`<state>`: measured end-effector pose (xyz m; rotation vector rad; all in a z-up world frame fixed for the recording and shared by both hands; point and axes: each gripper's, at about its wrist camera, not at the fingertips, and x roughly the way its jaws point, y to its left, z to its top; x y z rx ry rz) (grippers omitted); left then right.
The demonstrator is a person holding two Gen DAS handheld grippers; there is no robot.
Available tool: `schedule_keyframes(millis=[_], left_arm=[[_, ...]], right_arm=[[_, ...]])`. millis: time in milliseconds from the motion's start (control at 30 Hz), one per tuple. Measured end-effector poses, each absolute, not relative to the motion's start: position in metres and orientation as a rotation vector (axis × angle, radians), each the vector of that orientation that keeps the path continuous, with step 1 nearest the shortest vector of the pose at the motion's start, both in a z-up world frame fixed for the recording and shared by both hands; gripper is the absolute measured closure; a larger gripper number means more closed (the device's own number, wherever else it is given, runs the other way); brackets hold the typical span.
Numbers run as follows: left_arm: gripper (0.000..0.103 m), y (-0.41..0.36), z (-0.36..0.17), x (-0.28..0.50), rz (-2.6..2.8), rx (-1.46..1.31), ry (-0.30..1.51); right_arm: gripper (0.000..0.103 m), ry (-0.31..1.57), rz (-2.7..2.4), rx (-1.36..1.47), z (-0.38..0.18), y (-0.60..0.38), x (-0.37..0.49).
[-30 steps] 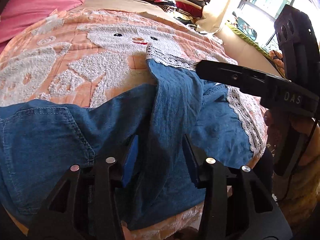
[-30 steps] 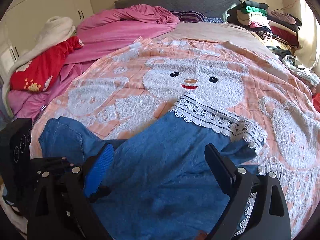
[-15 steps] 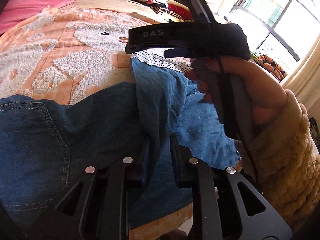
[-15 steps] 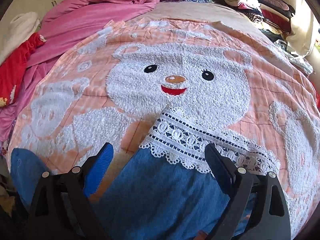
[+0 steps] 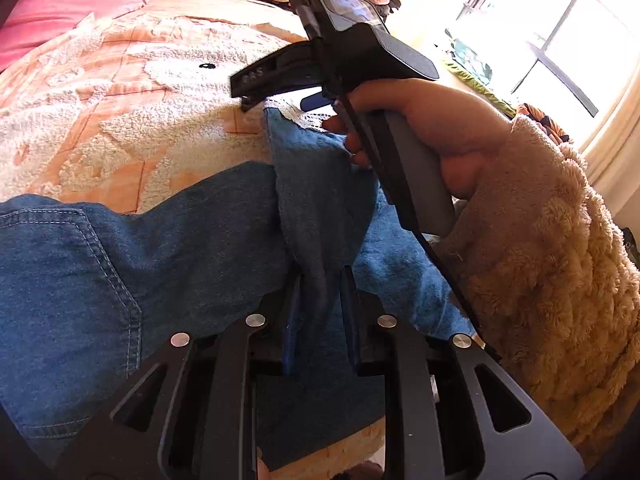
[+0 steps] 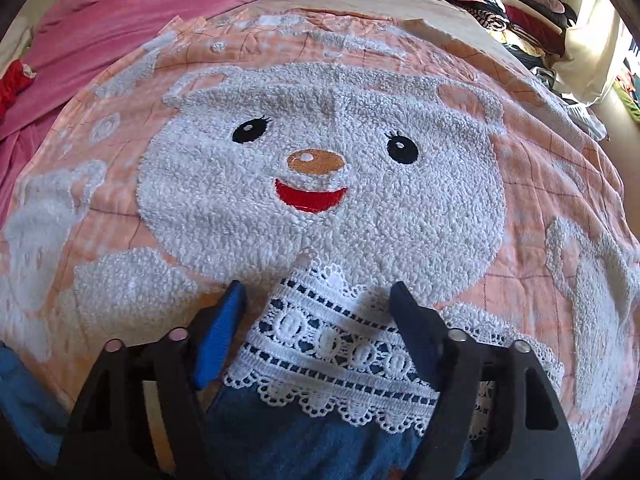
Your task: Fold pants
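blue denim pants [image 5: 168, 264] with a white lace hem [image 6: 340, 344] lie spread on a peach blanket with a fluffy white bear [image 6: 320, 168], covering a bed. the fold looks barely begun: the waist and back pocket sit at 9 o'clock in the left wrist view, and one leg runs away toward 12 o'clock, bunched into a raised ridge rather than laid flat. no finished fold is visible, so most of the work seems to remain.

the left gripper [image 5: 318, 312], at 6 o'clock in its own view, has its jaws nearly together, pinching that ridge of denim.

the right gripper [image 6: 316, 320] is tilted steeply down over the far leg end. its jaws are closing, with the lace hem lying between them, but the blue pads do not yet press on it. in the left wrist view a hand [image 5: 432, 132] in a fuzzy tan sleeve [image 5: 552, 264] holds this tool's handle at 2 o'clock, reaching across the leg.

pink bedding [image 6: 132, 8] lies at 11 o'clock and stacked clothes [image 6: 504, 4] at 1 o'clock in the right wrist view.
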<state>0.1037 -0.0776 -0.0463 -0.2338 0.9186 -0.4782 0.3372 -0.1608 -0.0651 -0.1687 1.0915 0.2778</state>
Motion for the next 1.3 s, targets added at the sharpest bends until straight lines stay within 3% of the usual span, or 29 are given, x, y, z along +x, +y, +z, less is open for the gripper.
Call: schedule_keyframes(millis=[33,167,267,733,767,800,833,1300], left_arm=[[0.091,-0.076,-0.045,0.104,-0.476,-0.233,0.919],[0.091,-0.074,-0.046,0.104,-0.465,-0.233,0.917],[0.090,-0.072,-0.046,0.105,-0.464,-0.234,0.918],[0.079,-0.077,-0.052,0.113,-0.435,-0.164,0.905],[0.085,-0.078,-0.051,0.113,-0.434,-0.156,0.905],[0.099,-0.079,-0.050,0.113,-0.431,-0.156,0.905],[0.102,-0.078,-0.049,0.114,-0.438,-0.163,0.906],[0.102,-0.082,-0.032,0.077,-0.519,0.008,0.843]], right_arm=[[0.046,1.093,0.288,-0.155,-0.065,-0.165,0.339],[0.086,1.075,0.343,-0.085,-0.058,-0.185,0.337],[0.092,1.054,0.394,0.026,-0.046,-0.207,0.329],[0.094,0.858,0.407,0.327,0.014,-0.328,0.218],[0.094,0.852,0.403,0.342,0.015,-0.335,0.212],[0.094,0.849,0.396,0.356,0.015,-0.339,0.207],[0.094,0.844,0.385,0.371,0.016,-0.346,0.199],[0.094,0.906,0.280,0.529,-0.021,-0.387,0.074]])
